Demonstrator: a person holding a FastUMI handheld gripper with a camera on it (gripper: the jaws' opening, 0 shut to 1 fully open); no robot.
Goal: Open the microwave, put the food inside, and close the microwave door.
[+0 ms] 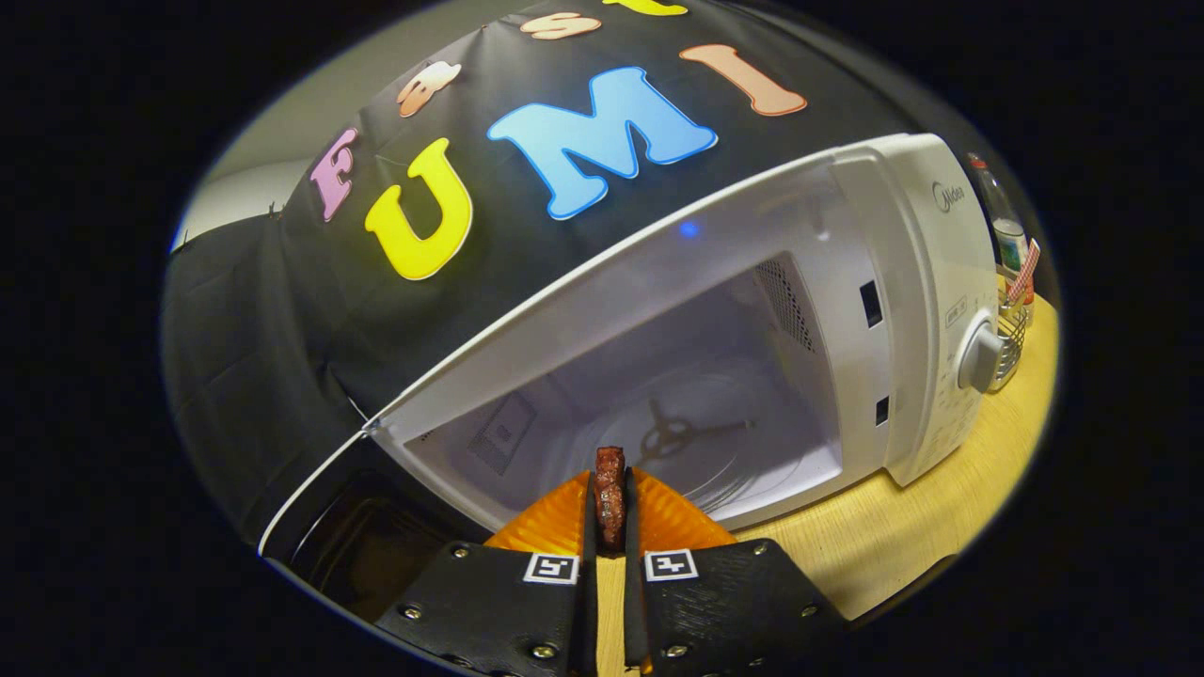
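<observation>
Pale wooden table (903,536) underfoot of everything, light grain, running out past the right side of the appliance; black cloth wall behind, with a strip of grey room wall above its upper left corner. On the table, a white countertop microwave (926,310), tilted in the fisheye, door (324,527) swung fully open to the left with its dark window facing the fingers. Inside, a white cavity (658,395), lit, with a round clear glass turntable (715,432) on the floor, a perforated vent patch high on the right wall and a small rectangular plate on the left wall. On the control panel, the brand mark "Midea" near the top, a round white dial knob (978,357) lower down, and small print around it too fine to read. Beyond the microwave's right side, a wire rack (1014,338) holding a clear bottle (1005,221) with a coloured label, unreadable. Gripper (610,527) low and centred before the open cavity, fingers drawn narrow, both pressing on a thin, dark reddish-brown piece of grilled meat (609,494) standing on edge between them, its top poking above the tips. Meat just short of the cavity's front sill, not yet inside. Square black-and-white markers on both finger bases.
</observation>
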